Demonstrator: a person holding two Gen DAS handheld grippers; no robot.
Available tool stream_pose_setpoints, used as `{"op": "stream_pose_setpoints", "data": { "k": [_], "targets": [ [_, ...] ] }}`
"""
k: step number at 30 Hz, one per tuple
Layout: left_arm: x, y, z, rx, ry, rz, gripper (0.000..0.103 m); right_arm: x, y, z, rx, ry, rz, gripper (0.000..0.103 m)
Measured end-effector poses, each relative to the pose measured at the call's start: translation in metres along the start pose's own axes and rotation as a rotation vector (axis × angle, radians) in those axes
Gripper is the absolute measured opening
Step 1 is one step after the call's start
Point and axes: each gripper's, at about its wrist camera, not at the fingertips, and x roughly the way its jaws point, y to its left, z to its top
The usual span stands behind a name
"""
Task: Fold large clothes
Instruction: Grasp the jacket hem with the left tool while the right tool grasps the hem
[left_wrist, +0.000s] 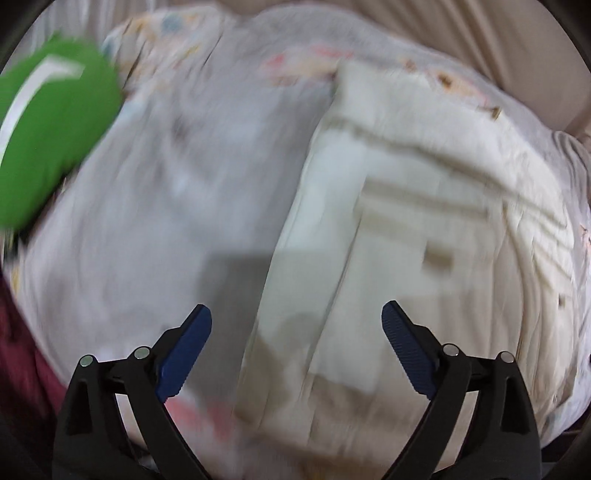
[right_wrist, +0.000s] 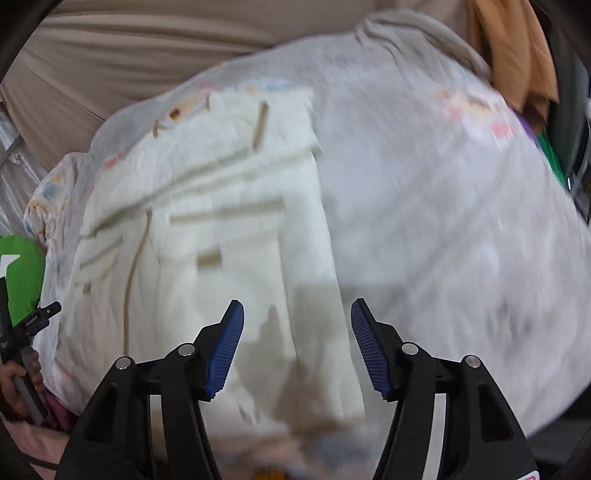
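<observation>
Beige sheet (right_wrist: 147, 48) across the far side, creased in long ridges, running well past the bedding on it. On top, filling most of both views: pale grey quilt (left_wrist: 155, 192) with faint pastel prints, rounded far edge clear against the beige; near edge runs under the tools and out of sight. Broad bare stretch of grey to the right in the right wrist view (right_wrist: 443, 221), to the left in the left wrist view. Lying on the quilt: cream garment (right_wrist: 229, 206) with tan lines, folded into a long flat band, one long edge straight against the grey, the other rumpled toward the quilt's rim; same garment (left_wrist: 406, 206) right of centre in the left wrist view. All blurred, so finer folds hard to tell.

At the margins: orange cloth (right_wrist: 517, 55) past the far right corner, dark red fabric (left_wrist: 22, 350) at lower left, green shape with a white mark (left_wrist: 55, 125) at upper left.

Left gripper (left_wrist: 296, 314) angled steeply down over the garment's long edge, jaws spread wide, nothing between the blue pads (left_wrist: 184, 354), no contact with cloth visible. Right gripper (right_wrist: 297, 310) likewise tilted down above the garment's near end, jaws parted less widely, empty. At the left rim of the right wrist view, a hand (right_wrist: 18, 380) gripping a dark handle.
</observation>
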Motion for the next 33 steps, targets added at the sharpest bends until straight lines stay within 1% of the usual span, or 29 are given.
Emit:
{"op": "stream_pose_setpoints", "data": {
  "k": [1,3,5,7,8,9,12,13,14,15,17,19,21,22,23,25,26,27,28,29,31,33],
  "targets": [
    [0.003,0.005,-0.01,-0.037,0.026,-0.019,0.091,0.003,-0.006,-0.01,0.026,0.021,0.014,0.06],
    [0.008,0.012,-0.024,-0.091,0.053,-0.029,0.091,0.011,-0.011,-0.03,0.068,0.052,0.032,0.06],
    [0.017,0.015,-0.036,-0.094,0.063,-0.021,0.092,0.02,-0.011,-0.041,0.077,0.061,0.027,0.064],
    [0.021,0.019,-0.043,-0.095,0.061,-0.027,0.094,0.026,-0.012,-0.046,0.094,0.067,0.027,0.067],
    [0.02,0.021,-0.044,-0.114,0.059,-0.042,0.093,0.028,-0.014,-0.048,0.106,0.066,0.026,0.067],
    [0.021,0.022,-0.044,-0.14,0.067,-0.065,0.093,0.031,-0.016,-0.048,0.119,0.065,0.037,0.068],
    [0.029,0.024,-0.043,-0.183,0.1,-0.102,0.092,0.038,-0.021,-0.049,0.163,0.068,0.07,0.072],
    [0.028,0.023,-0.042,-0.197,0.104,-0.119,0.089,0.039,-0.019,-0.047,0.166,0.068,0.076,0.073],
    [0.027,0.021,-0.041,-0.193,0.107,-0.138,0.08,0.039,-0.018,-0.047,0.164,0.068,0.08,0.073],
    [0.023,0.016,-0.04,-0.174,0.107,-0.143,0.076,0.039,-0.018,-0.047,0.161,0.07,0.082,0.073],
    [0.015,0.006,-0.038,-0.117,0.097,-0.128,0.049,0.039,-0.02,-0.047,0.167,0.07,0.084,0.068],
    [0.008,0.002,-0.036,-0.111,0.09,-0.126,0.039,0.035,-0.027,-0.047,0.199,0.056,0.066,0.064],
    [0.001,-0.001,-0.036,-0.119,0.074,-0.129,0.033,0.03,-0.036,-0.048,0.229,0.03,0.051,0.065],
    [-0.002,-0.002,-0.037,-0.111,0.07,-0.13,0.031,0.03,-0.038,-0.048,0.23,0.035,0.056,0.065],
    [-0.002,-0.002,-0.038,-0.102,0.07,-0.132,0.025,0.032,-0.039,-0.048,0.223,0.048,0.067,0.065],
    [-0.005,-0.006,-0.039,-0.078,0.064,-0.141,0.018,0.037,-0.035,-0.047,0.192,0.07,0.089,0.067],
    [-0.007,-0.006,-0.039,-0.072,0.059,-0.147,0.014,0.039,-0.031,-0.046,0.173,0.077,0.097,0.056],
    [-0.011,-0.004,-0.04,-0.067,0.052,-0.152,0.013,0.039,-0.026,-0.045,0.158,0.088,0.119,0.045],
    [-0.017,-0.005,-0.039,-0.064,0.04,-0.163,0.012,0.039,-0.022,-0.043,0.154,0.097,0.136,0.015],
    [-0.022,-0.006,-0.036,-0.061,0.025,-0.175,0.012,0.035,-0.018,-0.042,0.152,0.087,0.148,0.011],
    [-0.039,-0.008,-0.033,-0.046,-0.008,-0.203,0.011,0.018,-0.012,-0.039,0.133,0.035,0.182,0.009],
    [-0.055,-0.008,-0.033,-0.028,-0.031,-0.224,0.01,-0.002,-0.007,-0.036,0.092,-0.003,0.198,0.008]
  ]
}}
